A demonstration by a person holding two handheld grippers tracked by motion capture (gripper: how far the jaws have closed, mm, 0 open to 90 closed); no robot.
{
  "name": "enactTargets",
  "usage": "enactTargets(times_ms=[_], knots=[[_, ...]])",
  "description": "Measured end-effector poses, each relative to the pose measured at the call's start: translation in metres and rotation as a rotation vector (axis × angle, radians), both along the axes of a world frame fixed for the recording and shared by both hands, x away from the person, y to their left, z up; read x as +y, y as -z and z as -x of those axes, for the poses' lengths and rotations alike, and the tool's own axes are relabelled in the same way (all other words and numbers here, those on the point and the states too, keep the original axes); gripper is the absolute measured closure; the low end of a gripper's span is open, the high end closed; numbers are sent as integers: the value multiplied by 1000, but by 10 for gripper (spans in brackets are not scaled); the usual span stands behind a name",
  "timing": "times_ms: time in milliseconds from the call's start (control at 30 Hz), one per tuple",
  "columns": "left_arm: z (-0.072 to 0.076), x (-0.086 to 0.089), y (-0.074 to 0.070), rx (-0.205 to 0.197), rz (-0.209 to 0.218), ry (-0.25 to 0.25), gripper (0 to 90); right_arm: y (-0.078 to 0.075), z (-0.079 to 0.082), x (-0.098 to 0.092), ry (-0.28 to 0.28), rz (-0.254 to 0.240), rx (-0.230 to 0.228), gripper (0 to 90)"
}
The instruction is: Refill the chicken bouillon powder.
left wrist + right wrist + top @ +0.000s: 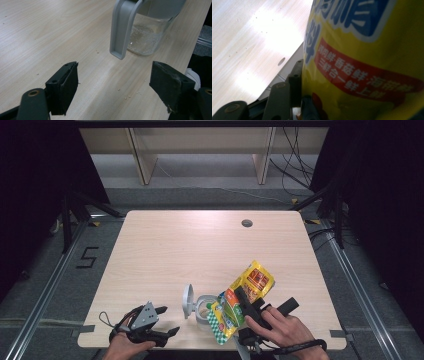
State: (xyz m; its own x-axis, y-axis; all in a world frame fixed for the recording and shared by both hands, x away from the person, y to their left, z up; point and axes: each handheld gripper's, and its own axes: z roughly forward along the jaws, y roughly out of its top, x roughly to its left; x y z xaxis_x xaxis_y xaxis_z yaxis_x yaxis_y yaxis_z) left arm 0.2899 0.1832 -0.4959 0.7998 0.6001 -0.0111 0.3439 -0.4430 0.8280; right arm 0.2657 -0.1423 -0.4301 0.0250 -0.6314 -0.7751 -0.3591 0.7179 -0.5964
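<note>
Tilting diagonally: pouch (243, 299), top far-right.

A pale wooden table (165, 255) carries a clear lidded jar (202, 307).

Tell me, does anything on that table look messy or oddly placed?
A few things. Small crumbs or grains lie scattered on the table near the clear jug. The yellow packet, held in the right gripper, is tipped at a slant over the jug's open mouth. Nothing looks broken.
</note>
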Motion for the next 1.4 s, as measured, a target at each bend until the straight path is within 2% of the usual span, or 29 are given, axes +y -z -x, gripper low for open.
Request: enactTargets(times_ms=[67,100,133,200,367,500,567,600,667,700,733,767,800,833,867,933,967,1000,1067,1100,1133,1233,1267,1300,1367,1400], knots=[[-1,2,0,-14,-21,14,220,-2,0,0,-5,12,-7,519],[-2,2,0,-19,-24,19,220,-1,0,-1,-33,-6,-44,519],[-1,1,0,-9,-22,12,220,0,-3,-2,-63,-29,-39,519],[0,1,0,3,-19,3,220,-1,-2,-1,-63,-14,-42,519],[-1,1,0,-5,-28,5,219,-1,-1,-2,-68,-12,-36,519],[0,0,0,-2,-21,7,220,-1,2,0,-76,-11,-75,520],[-1,1,-1,-21,-32,28,219,1,2,2,-91,-8,-61,520],[-1,0,0,-19,-13,19,220,2,3,2,-87,-6,-53,521],[0,0,0,0,-13,7,220,1,3,2,-94,-16,-72,521],[0,-1,0,1,-2,0,220,-1,3,3,-84,-19,-58,522],[0,1,0,-4,-27,11,220,-2,4,2,-84,-15,-66,522],[-1,1,-1,-17,-34,27,220,-1,4,2,-86,-13,-65,522],[-1,0,0,-18,-17,22,219,-2,4,2,-85,-13,-52,522],[-1,1,-1,-21,-30,30,220,-2,5,2,-84,-20,-47,522],[-1,0,-1,-22,-25,25,219,-3,6,2,-96,-28,-53,522],[-1,0,-1,-21,-24,28,219,-1,5,3,-91,-21,-49,523],[1,-1,0,-1,-9,8,219,0,4,3,-88,-13,-45,523],[1,-1,0,1,-7,9,220,1,3,2,-70,-14,-27,523],[0,-1,0,-2,-13,13,220,-1,3,1,-75,-16,-38,524],[0,-2,1,5,-2,12,219,-2,3,1,-75,-19,-42,524],[0,0,0,10,-24,23,219,-3,2,1,-70,-31,-36,524],[0,-1,1,13,-26,24,219,0,1,-1,-40,-3,-25,527],[-1,0,0,10,-45,30,219,-1,1,-1,-46,-12,-13,528],[-1,0,0,-1,-44,27,219,-2,1,-1,-49,-11,-14,528],[0,-1,1,11,-4,14,220,-5,1,0,-47,-22,1,528],[0,0,0,7,-20,15,219,-5,1,0,-24,-40,21,528]])
